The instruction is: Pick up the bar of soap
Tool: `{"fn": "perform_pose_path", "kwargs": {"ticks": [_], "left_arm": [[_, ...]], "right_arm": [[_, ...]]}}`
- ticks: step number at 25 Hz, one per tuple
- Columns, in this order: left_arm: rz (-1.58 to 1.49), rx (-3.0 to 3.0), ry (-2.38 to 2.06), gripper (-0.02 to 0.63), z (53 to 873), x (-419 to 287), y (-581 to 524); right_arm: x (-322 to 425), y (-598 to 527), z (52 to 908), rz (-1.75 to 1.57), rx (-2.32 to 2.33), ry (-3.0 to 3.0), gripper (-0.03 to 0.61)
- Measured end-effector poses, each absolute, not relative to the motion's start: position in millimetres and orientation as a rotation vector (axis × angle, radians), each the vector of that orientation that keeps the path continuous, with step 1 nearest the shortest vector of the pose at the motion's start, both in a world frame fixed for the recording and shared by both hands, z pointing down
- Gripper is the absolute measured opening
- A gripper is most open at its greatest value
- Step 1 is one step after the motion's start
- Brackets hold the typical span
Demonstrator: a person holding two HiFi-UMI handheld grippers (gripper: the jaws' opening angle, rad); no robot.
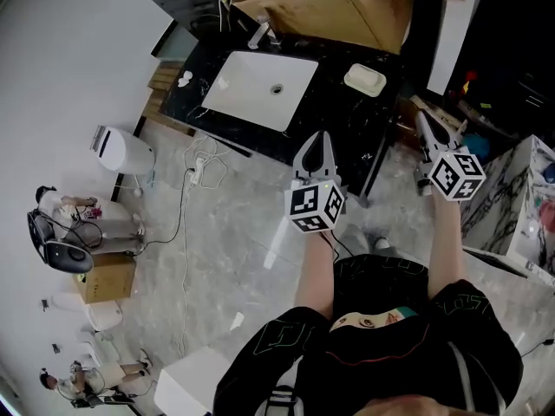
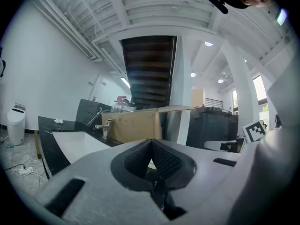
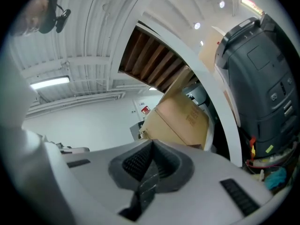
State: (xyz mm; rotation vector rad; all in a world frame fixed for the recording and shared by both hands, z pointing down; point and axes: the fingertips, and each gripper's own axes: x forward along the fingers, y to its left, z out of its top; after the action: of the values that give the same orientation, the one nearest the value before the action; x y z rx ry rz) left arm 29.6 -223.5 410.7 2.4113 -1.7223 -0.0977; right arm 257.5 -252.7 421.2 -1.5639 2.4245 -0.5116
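The bar of soap (image 1: 365, 80) is pale cream and lies in a white dish on the black marble counter (image 1: 342, 120), to the right of the white sink (image 1: 260, 87). My left gripper (image 1: 320, 137) is held level over the floor in front of the counter, below and to the left of the soap. Its jaws meet at the tips with nothing between them (image 2: 151, 142). My right gripper (image 1: 422, 116) hangs beside the counter's right end, to the right of the soap and lower in the head view. It is shut and empty (image 3: 152, 143). Neither gripper touches the soap.
A faucet (image 1: 259, 35) stands behind the sink, and a large cardboard box (image 1: 347, 11) rests at the counter's back. A white bin (image 1: 117, 150) and a power strip with cables (image 1: 198, 170) are on the floor at the left. A marble slab (image 1: 512, 206) stands at the right.
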Motion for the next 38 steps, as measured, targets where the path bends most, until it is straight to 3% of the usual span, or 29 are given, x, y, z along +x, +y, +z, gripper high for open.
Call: {"fn": "perform_pose_path", "kwargs": {"ticks": [24,38], "left_arm": [[-0.018,2.444,-1.320,0.008,475.5,67.1,-416.6],[-0.074,2.448,-1.262,0.008,479.7,28.8,-478.9]], "right_arm": [[218.0,-425.8,445.3,-0.450,-1.804,2.692,0.017],[146.5,-476.4,527.8,-0.572,-1.577,3.576,0.138]]}}
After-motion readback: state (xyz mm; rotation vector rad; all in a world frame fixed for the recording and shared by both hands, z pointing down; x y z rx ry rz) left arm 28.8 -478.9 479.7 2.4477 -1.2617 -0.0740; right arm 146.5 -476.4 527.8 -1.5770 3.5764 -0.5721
